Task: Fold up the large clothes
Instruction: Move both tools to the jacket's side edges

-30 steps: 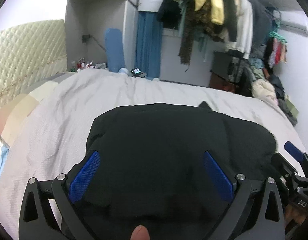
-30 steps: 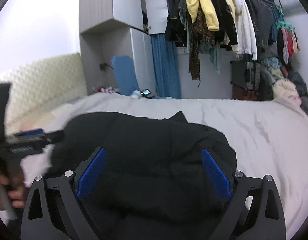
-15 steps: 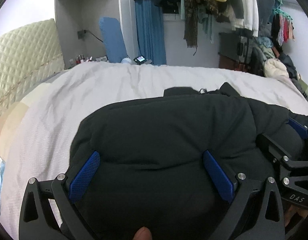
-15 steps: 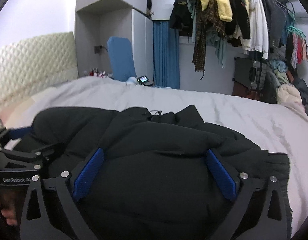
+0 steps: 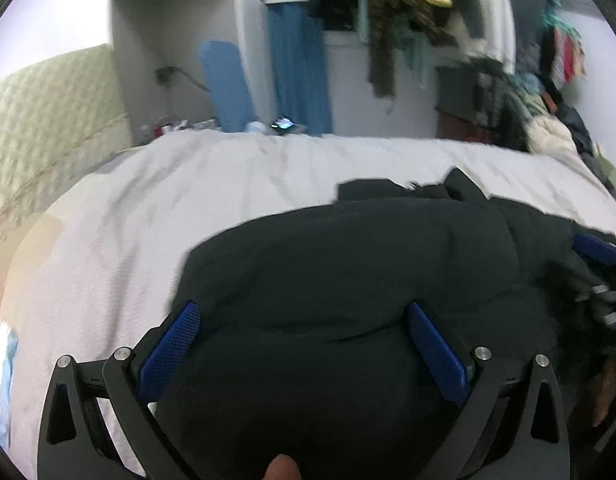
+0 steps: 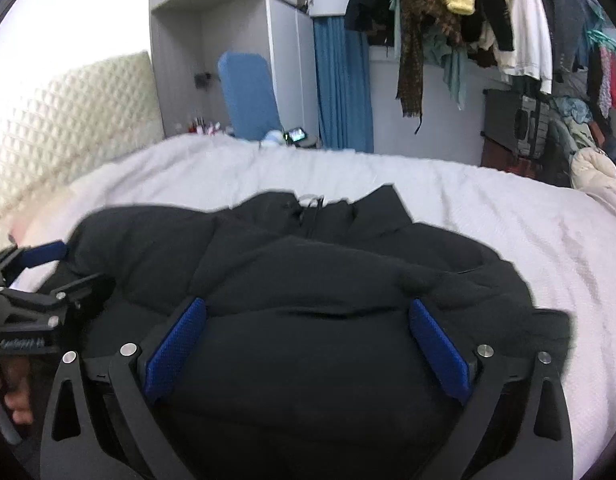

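Jacket (image 5: 348, 280) fabric now spreads farther across the white bed (image 5: 187, 200) than a second ago, when the black garment sat bunched in a rounder heap; its collar and zipper pull (image 6: 310, 200) have since come into sight at the far edge, toward the blue curtain (image 6: 342, 84). The left gripper (image 5: 303, 340) remains spread wide, its blue pads (image 5: 169, 350) straddling the near edge of the jacket, with padded cloth bulging up between them; whether the pads press the cloth cannot be told. The right gripper (image 6: 308, 340) is likewise splayed wide over the jacket's near hem, dark fabric filling the gap between its pads (image 6: 440, 348). Seen from the right wrist, the left gripper's frame lies at the jacket's left shoulder, closer to the quilted headboard (image 6: 67, 120) side. The jacket lies flat on the bed, collar pointing away from both grippers, its right edge ending short of the bed's far side below the hanging clothes (image 6: 448, 0).
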Demonstrator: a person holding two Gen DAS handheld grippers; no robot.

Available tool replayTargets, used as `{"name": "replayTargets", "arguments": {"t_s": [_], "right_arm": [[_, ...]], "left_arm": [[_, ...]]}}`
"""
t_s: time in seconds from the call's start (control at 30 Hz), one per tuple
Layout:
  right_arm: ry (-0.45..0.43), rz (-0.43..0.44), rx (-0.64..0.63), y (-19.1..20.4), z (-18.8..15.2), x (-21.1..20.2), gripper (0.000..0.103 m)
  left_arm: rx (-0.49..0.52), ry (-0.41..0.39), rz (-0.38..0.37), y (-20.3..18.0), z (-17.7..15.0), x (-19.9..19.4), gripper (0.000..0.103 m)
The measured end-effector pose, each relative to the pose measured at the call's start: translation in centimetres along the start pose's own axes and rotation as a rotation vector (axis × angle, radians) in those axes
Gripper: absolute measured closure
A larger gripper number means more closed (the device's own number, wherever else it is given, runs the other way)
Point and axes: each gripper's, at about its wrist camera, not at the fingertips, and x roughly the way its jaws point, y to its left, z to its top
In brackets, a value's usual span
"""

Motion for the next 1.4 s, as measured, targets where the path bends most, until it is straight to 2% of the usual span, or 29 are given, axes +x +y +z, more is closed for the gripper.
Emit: {"name": "replayTargets", "arguments": {"t_s": [0.1, 0.13, 0.2, 0.33, 0.4, 0.47, 0.63, 0.77, 0.93, 1.07, 1.27, 1.4], "right_arm": [[-0.075, -0.03, -0.002, -1.1, 0.0, -2.9, 0.002], [-0.074, -0.076, -0.012, -1.6, -0.2, -3.4, 0.002], [-0.053, -0.108, 0.004, -2.7, -0.7, -3.5, 0.002], [-0.001, -0.121, 0.041, -5.1, -2.3, -2.4, 0.005], [0.028, -0.097, 0.07, -6.0, -2.8, -1.3, 0.005], [0.029, -0.07, 0.093, -6.6, -3.3, -0.6, 0.005], [0.032, -0.063, 0.07, -6.5, -3.7, 0.8, 0.004], [0.045, -0.079, 0.075, -6.5, -3.7, 0.9, 0.004], [-0.02, -0.018, 0.137, -6.8, -3.3, -2.7, 0.007], [-0.063, -0.018, 0.138, -6.2, -1.1, -7.0, 0.007], [-0.144, -0.03, 0.1, -4.2, 3.1, -16.1, 0.007], [-0.209, -0.018, 0.081, -2.6, 4.5, -22.6, 0.007]], "left_arm": [[-0.037, 0.02, 0.014, 1.8, -0.2, -0.6, 0.0], [-0.047, 0.035, 0.012, 2.3, -0.5, -0.5, 0.0], [-0.047, 0.049, 0.018, 2.7, -0.8, -0.3, 0.0], [0.009, 0.05, 0.057, 1.5, -1.8, 0.5, 0.0], [0.029, 0.045, 0.067, 0.9, -2.1, 1.1, 0.0], [0.02, 0.045, 0.055, 0.8, -2.3, 1.9, 0.0], [-0.025, 0.075, 0.038, 0.9, -2.5, 3.8, 0.0], [-0.052, 0.066, 0.008, 1.3, -1.9, 3.1, 0.0], [-0.085, -0.002, 0.012, 2.2, 0.5, -1.7, 0.0], [-0.105, -0.048, -0.012, 2.3, 3.1, -7.3, 0.0], [-0.09, -0.126, -0.051, 1.5, 6.4, -18.0, 0.0], [-0.067, -0.166, -0.075, 0.9, 6.6, -24.8, 0.0]]}}
